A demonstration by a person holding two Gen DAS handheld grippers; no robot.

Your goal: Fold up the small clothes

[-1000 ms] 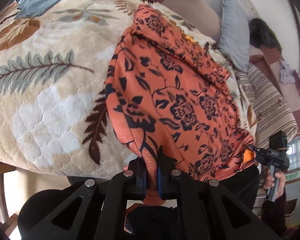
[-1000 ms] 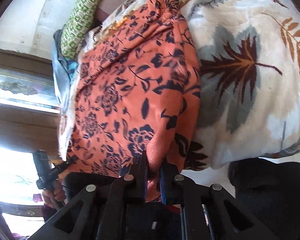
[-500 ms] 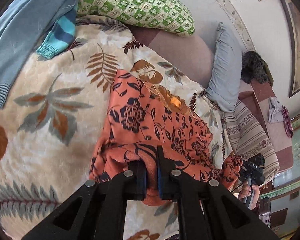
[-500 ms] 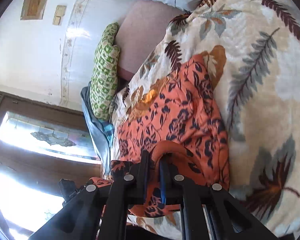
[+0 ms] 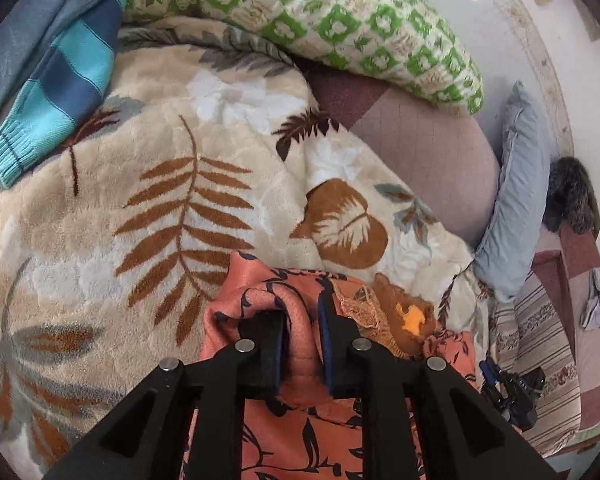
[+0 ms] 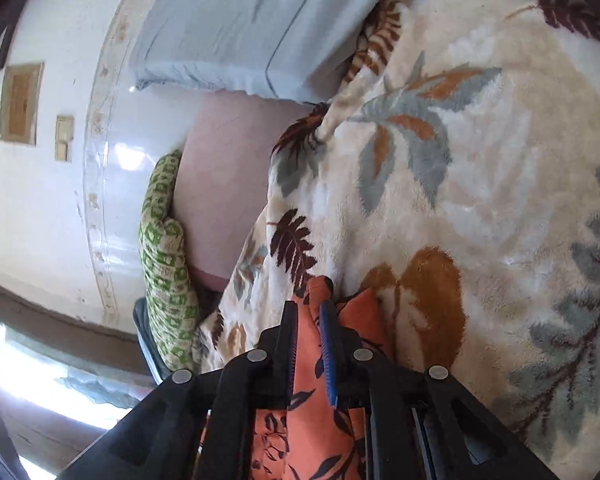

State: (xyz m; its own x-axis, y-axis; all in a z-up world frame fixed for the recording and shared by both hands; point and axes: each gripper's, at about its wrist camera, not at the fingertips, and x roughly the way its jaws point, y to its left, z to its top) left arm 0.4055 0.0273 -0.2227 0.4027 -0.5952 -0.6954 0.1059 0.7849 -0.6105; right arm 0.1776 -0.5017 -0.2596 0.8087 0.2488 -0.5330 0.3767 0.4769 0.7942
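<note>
The orange garment with dark blue flowers (image 5: 320,432) lies folded over itself on the cream leaf-print blanket (image 5: 148,208). My left gripper (image 5: 302,320) is shut on a bunched edge of it, low over the blanket. An embroidered neckline with a yellow patch (image 5: 410,316) shows just right of the left fingers. My right gripper (image 6: 309,312) is shut on another edge of the same garment (image 6: 312,420); it also shows in the left wrist view (image 5: 508,392) at the lower right.
A green-and-white checked pillow (image 5: 340,28) and a striped blue knit (image 5: 56,92) lie at the far side. A grey pillow (image 5: 516,212) and mauve headboard cushion (image 5: 420,152) stand to the right. A striped cover (image 5: 540,360) lies beyond the blanket edge.
Both grippers have carried the garment's lower hem up from the bed edge toward the neckline, folding it over itself. Both stay shut on the cloth.
</note>
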